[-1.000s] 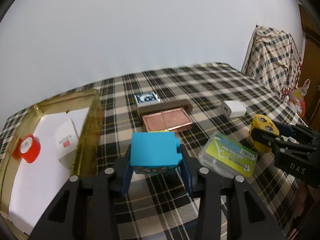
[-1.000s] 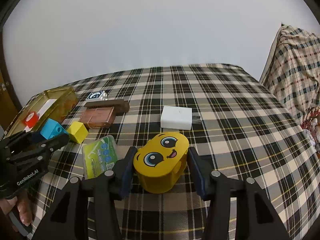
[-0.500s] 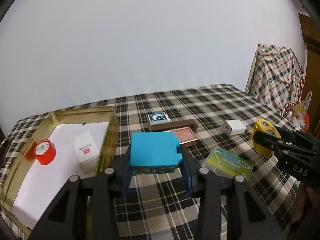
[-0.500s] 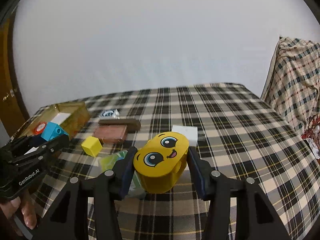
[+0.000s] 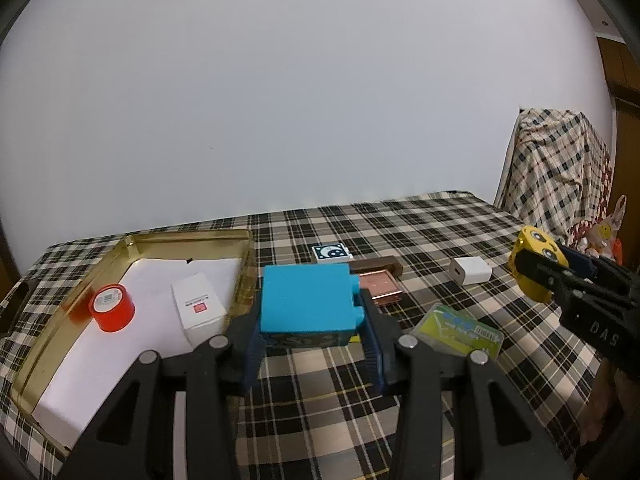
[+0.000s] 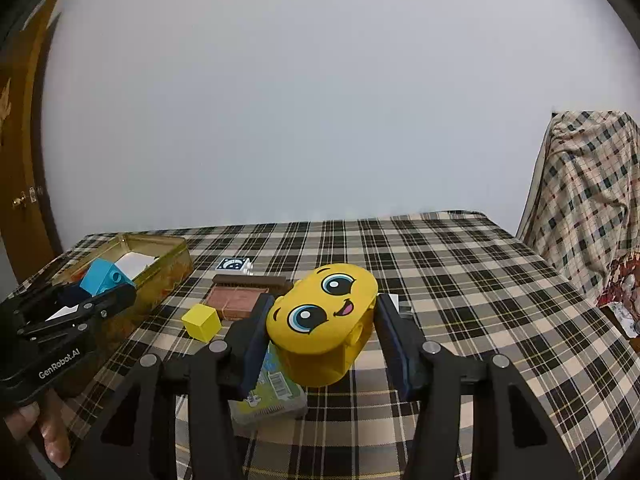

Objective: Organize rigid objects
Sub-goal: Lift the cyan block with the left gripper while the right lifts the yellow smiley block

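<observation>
My left tool [image 5: 312,336] is closed on a bright blue plastic building block [image 5: 308,302], gripped between its two blue-padded fingers and held above the table covered in black, white and tan plaid cloth [image 5: 420,224]. My right tool [image 6: 320,340] is closed on a yellow oval plastic block printed with a cartoon face [image 6: 324,320], also lifted clear of the cloth. On the left of the table lies a shallow gold metal tray lined with white paper [image 5: 188,236]; inside it stand a red roll of tape [image 5: 111,307] and a small white carton [image 5: 198,308]. Right of the tray, on the cloth, I see a small blue-and-white printed block [image 5: 330,252], a dark brown wooden bar [image 5: 376,265], a copper-coloured flat square tin [image 5: 380,292], a white wall charger [image 5: 470,271] and a clear flat case with a green card [image 5: 456,330]. A small yellow cube [image 6: 201,322] sits near the copper tin.
</observation>
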Available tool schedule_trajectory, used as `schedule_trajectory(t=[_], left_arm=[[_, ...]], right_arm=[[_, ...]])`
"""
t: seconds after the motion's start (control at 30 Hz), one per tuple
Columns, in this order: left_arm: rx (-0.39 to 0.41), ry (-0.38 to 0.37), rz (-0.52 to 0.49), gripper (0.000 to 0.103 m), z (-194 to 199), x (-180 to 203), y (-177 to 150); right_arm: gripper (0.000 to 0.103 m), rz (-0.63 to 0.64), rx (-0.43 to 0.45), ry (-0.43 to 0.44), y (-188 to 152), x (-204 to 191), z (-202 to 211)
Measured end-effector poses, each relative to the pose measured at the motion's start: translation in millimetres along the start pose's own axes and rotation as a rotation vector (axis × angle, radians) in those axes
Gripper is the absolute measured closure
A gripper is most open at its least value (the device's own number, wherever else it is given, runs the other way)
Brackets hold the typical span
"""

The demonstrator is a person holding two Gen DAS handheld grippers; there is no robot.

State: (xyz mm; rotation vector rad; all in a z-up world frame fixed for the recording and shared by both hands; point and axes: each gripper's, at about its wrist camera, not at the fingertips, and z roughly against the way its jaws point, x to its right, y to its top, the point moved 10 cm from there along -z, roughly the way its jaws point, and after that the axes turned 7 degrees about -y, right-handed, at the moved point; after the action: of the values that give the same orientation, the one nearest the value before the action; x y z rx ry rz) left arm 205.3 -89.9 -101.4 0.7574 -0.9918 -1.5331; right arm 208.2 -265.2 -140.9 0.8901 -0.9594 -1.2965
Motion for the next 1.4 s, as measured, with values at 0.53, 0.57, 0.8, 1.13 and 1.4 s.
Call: schedule_trajectory(t=[0.53, 0.57, 0.8, 1.13, 1.4], left_arm=[[0.023, 0.025, 0.022, 0.061, 15, -17, -3], [0.023, 0.026, 0.025, 0.061, 15, -19, -3], [0.024, 0.035, 0.038, 0.061, 18, -29, -4], [0.054, 0.064, 0.054, 0.061, 29, -44, -4], [0.073, 0.083, 0.053, 0.061, 35, -52, -3]], right_arm=[[0.049, 0.001, 0.109, -0.004, 11, -14, 15], [0.049, 0.007, 0.112, -0.003, 11, -17, 15], [0.049, 0.024, 0.12, 0.018, 12, -30, 16], [0.049, 0.026, 0.13, 0.031, 12, -40, 19], [0.049, 0.048, 0.132, 0.068, 10, -62, 23]])
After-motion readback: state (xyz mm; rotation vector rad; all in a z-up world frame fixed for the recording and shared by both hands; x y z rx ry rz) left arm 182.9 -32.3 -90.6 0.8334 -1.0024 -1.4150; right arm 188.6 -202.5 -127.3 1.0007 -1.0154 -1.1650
